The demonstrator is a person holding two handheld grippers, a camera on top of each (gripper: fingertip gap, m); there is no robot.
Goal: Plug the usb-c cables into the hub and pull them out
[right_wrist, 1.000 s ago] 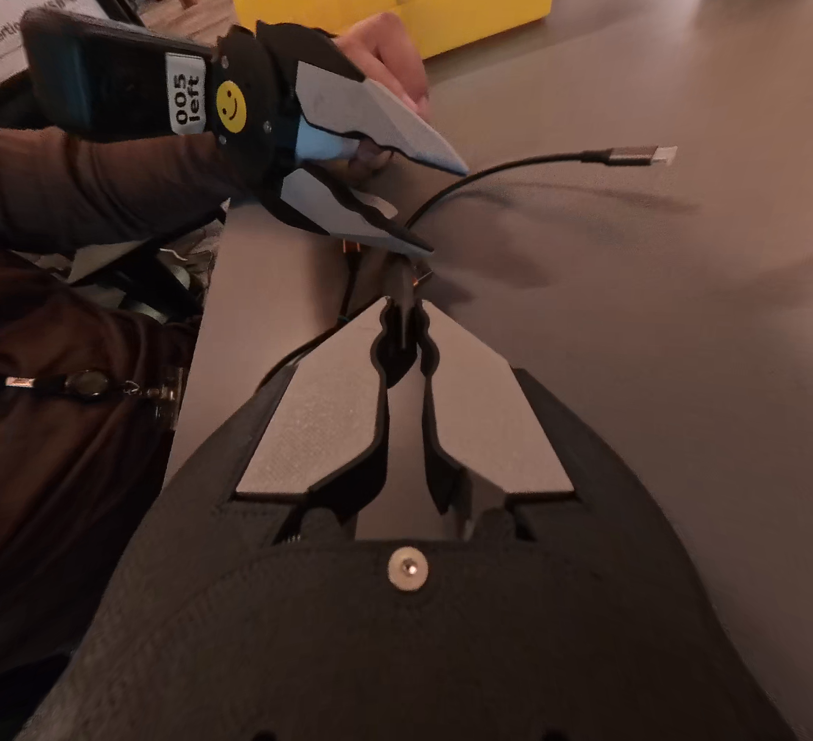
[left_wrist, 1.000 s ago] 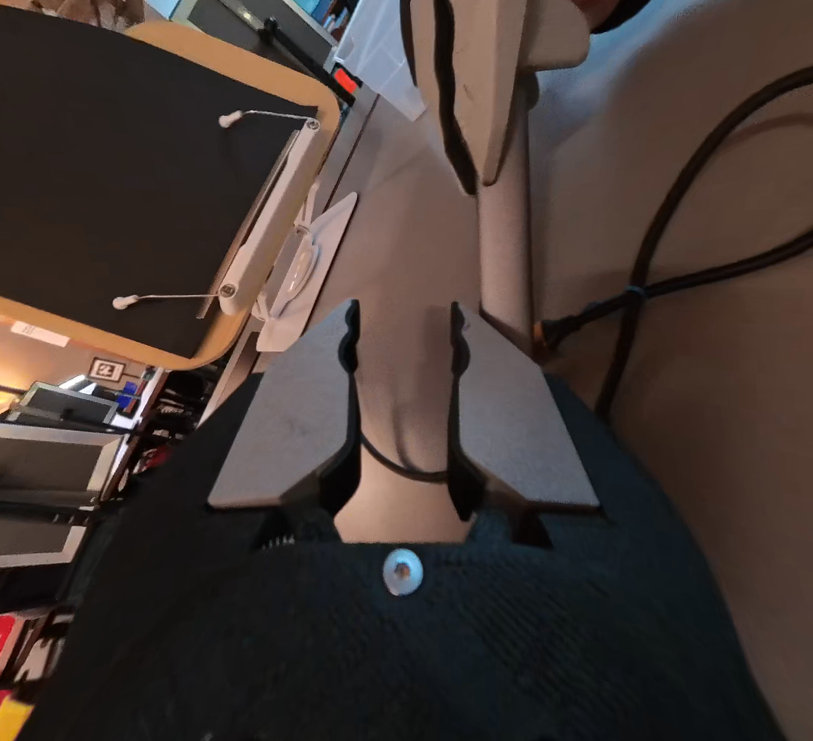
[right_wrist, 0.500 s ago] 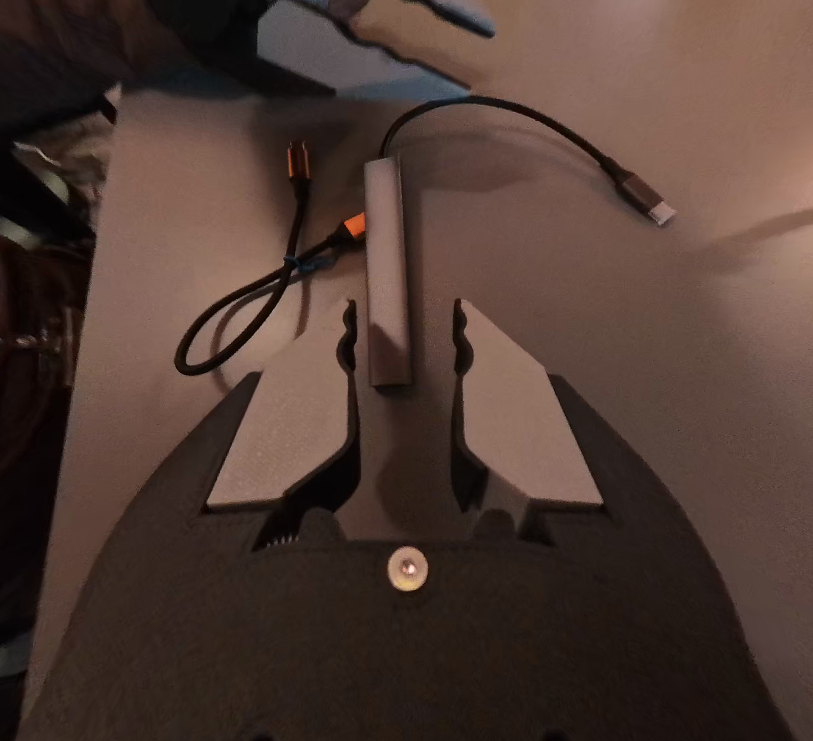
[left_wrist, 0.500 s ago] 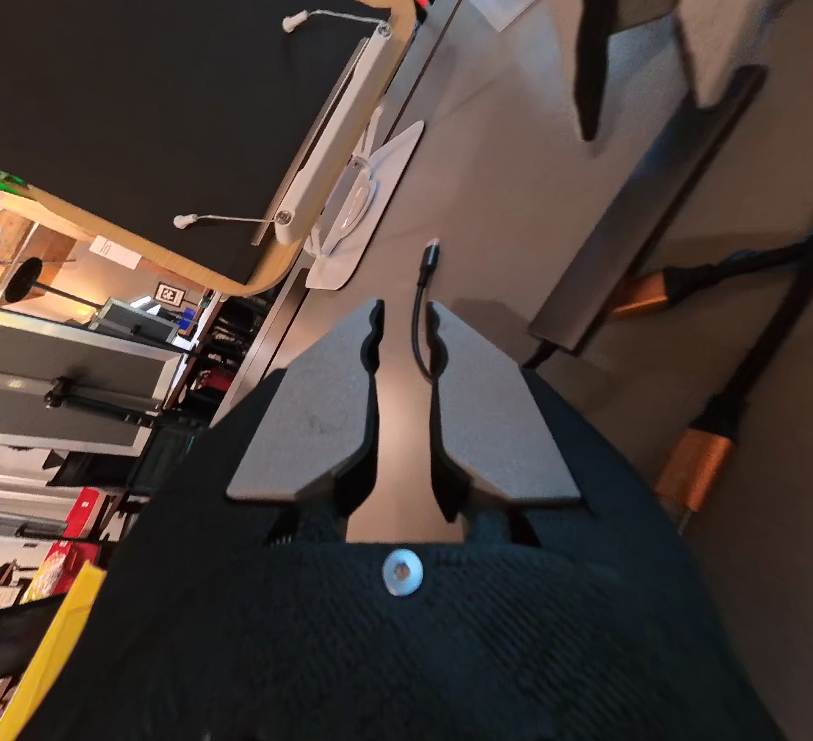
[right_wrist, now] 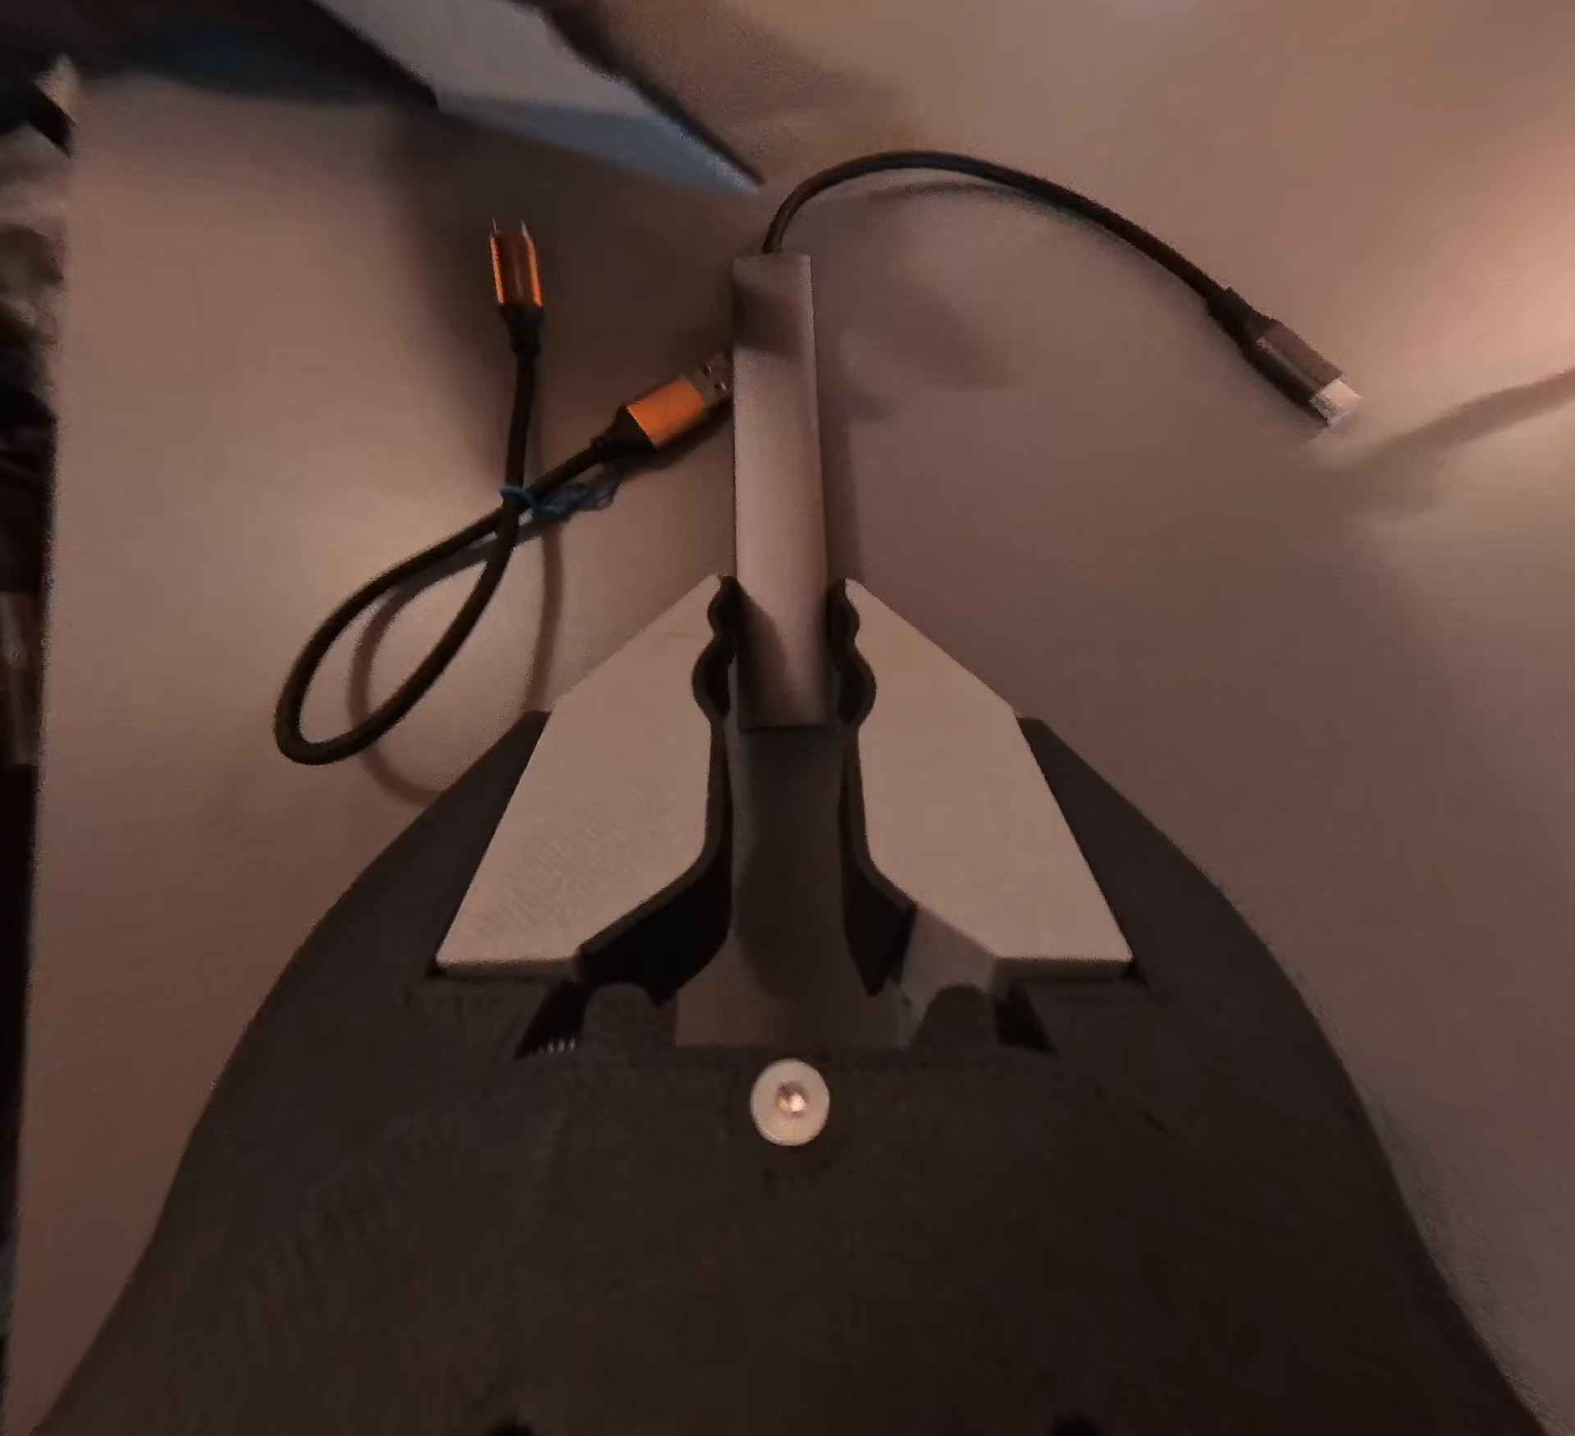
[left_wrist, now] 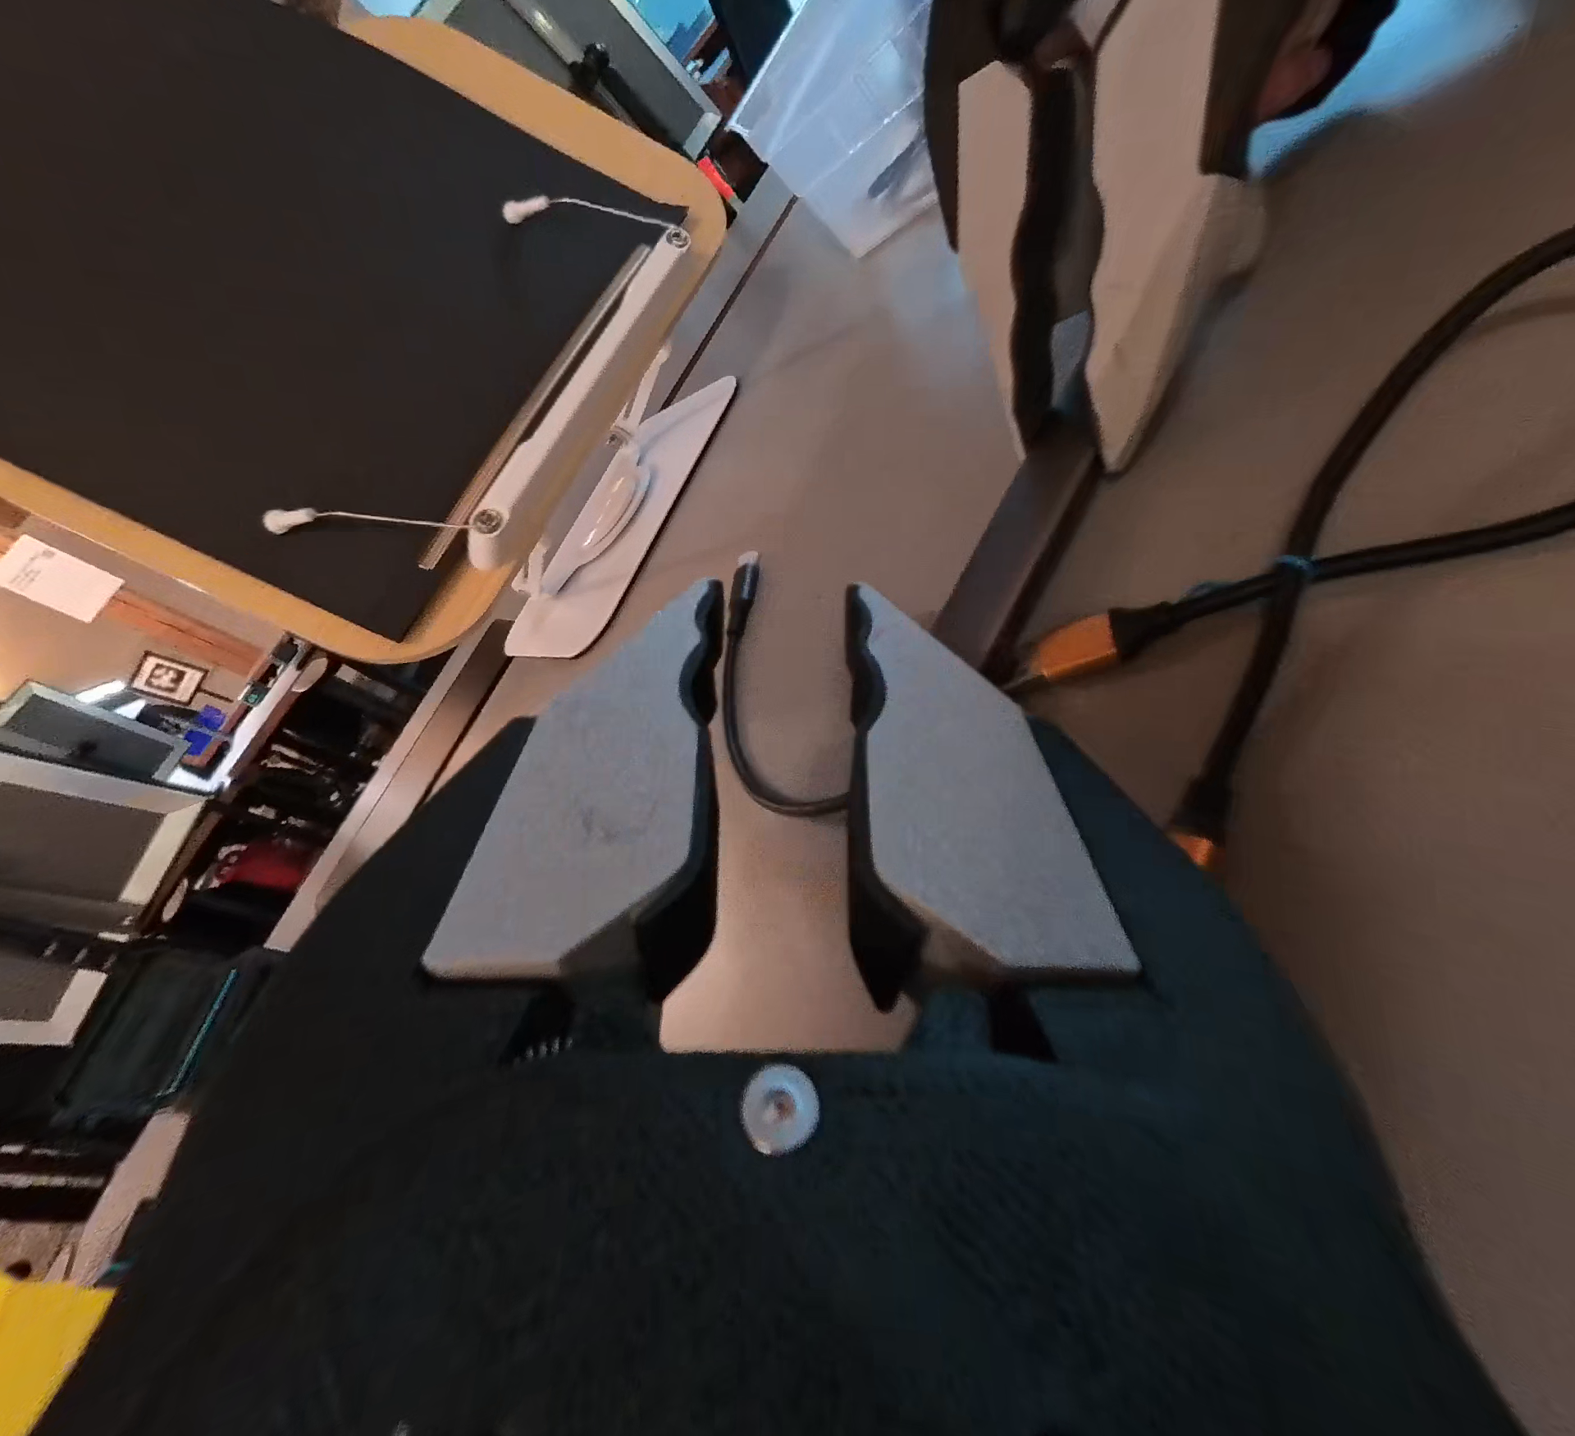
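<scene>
The grey bar-shaped hub lies on the grey table. My right gripper is shut on its near end, one finger on each side. The hub's own black cable ends in a loose plug. An orange-ended black cable lies left of the hub. Its wide plug meets the hub's side and its small plug lies free. My left gripper is open and empty, low over the table with the hub's plug between its fingertips. The left wrist view also shows the hub and the right gripper.
A black board with a tan rim stands on a white stand at the table's far side. A clear plastic box sits behind it. A blue tie binds the cable loop. A person's sleeve shows at the left edge. The left gripper's tips are roughly 9 centimetres from the right gripper's. From the right gripper's tips to the blue tie is close to 5 centimetres.
My right gripper has moved forward over the hub and narrowed its jaws onto the near end. My left gripper has opened wider and shifted, with the hub's plug now between its tips.
</scene>
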